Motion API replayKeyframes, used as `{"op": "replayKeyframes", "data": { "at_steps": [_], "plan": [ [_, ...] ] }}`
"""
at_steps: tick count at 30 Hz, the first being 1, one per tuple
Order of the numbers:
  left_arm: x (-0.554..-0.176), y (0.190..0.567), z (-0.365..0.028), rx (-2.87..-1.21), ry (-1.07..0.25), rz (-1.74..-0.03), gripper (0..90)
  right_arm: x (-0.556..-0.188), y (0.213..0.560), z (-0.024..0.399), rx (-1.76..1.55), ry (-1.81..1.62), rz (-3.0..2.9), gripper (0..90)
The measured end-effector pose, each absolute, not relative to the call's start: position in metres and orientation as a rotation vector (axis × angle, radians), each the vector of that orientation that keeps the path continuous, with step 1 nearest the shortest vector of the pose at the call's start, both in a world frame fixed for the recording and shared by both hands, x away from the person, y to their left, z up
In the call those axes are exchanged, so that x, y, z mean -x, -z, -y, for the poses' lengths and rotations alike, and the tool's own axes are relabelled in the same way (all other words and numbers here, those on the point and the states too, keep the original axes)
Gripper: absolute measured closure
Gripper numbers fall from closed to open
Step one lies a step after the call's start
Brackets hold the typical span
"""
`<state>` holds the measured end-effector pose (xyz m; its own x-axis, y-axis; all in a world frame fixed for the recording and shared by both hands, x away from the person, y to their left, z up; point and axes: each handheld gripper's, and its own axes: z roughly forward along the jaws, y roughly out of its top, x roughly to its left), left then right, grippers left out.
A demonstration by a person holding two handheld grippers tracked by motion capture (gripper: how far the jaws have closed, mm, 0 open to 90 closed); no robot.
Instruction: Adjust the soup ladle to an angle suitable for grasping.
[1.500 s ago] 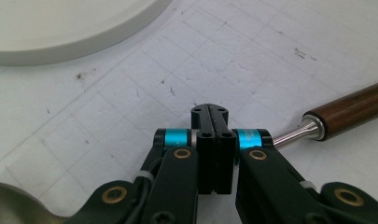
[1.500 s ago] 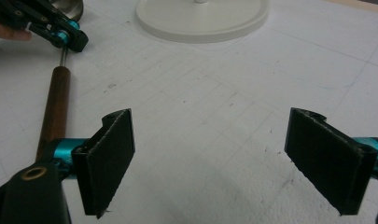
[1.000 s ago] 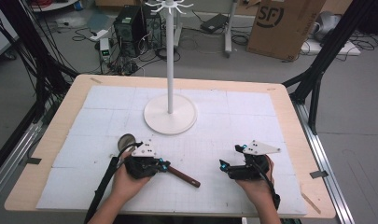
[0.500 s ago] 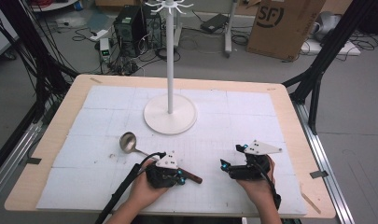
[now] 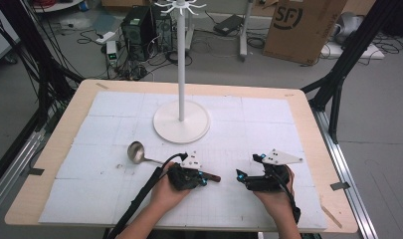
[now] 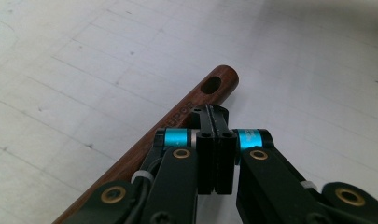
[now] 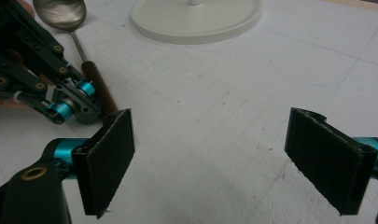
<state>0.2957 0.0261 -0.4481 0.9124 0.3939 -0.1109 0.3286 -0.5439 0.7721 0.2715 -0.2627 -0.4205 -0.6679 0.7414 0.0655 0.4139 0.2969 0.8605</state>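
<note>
A ladle lies on the white mat, its metal bowl (image 5: 136,152) to the left and its brown wooden handle (image 5: 212,177) pointing right. My left gripper (image 5: 203,178) is over the handle's right end, jaws shut with nothing between them. In the left gripper view the closed tips (image 6: 214,112) sit just in front of the handle (image 6: 203,93), beside its hanging hole; contact cannot be told. My right gripper (image 5: 242,177) rests to the right of the handle, open, its pads (image 7: 109,158) wide apart over bare mat. The right gripper view shows the left gripper (image 7: 86,112) beside the ladle (image 7: 60,11).
A white hook stand rises from its round base (image 5: 181,122) at the middle of the table, also seen as the base (image 7: 196,18) in the right gripper view. The wooden table edge (image 5: 318,124) frames the mat. Black cables trail from both grippers toward the front edge.
My left hand has slid right along the ladle, from near the bowl to the far end of the wooden handle. The bowl is now uncovered. The right hand has stayed still.
</note>
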Motion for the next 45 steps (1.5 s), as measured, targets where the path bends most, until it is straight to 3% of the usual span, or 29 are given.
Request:
{"op": "replayKeyframes", "data": {
  "at_steps": [11,17,20,21,24,32,45],
  "plan": [
    [-0.304,0.444,-0.025,-2.204,-0.124,-0.523,89.6,-0.272,0.422,0.265,-1.048,-1.315,-2.232,15.0],
    [-0.298,0.433,-0.046,-2.138,-0.122,-0.509,88.6,-0.271,0.422,0.265,-1.046,-1.315,-2.231,15.0],
    [-0.297,0.427,-0.066,-2.088,-0.1,-0.515,84.1,-0.271,0.422,0.264,-1.052,-1.311,-2.233,15.0],
    [-0.297,0.425,-0.073,-2.07,-0.093,-0.515,77.5,-0.272,0.422,0.263,-1.048,-1.309,-2.239,15.0],
    [-0.294,0.419,-0.097,-2.014,-0.083,-0.53,70.0,-0.272,0.423,0.261,-1.041,-1.304,-2.242,15.0],
    [-0.287,0.412,-0.145,-1.941,-0.095,-0.56,58.3,-0.272,0.423,0.261,-1.04,-1.305,-2.24,15.0],
    [-0.292,0.412,-0.162,-1.906,-0.162,-0.585,32.6,-0.274,0.425,0.257,-1.05,-1.289,-2.254,15.0]
  ]
}}
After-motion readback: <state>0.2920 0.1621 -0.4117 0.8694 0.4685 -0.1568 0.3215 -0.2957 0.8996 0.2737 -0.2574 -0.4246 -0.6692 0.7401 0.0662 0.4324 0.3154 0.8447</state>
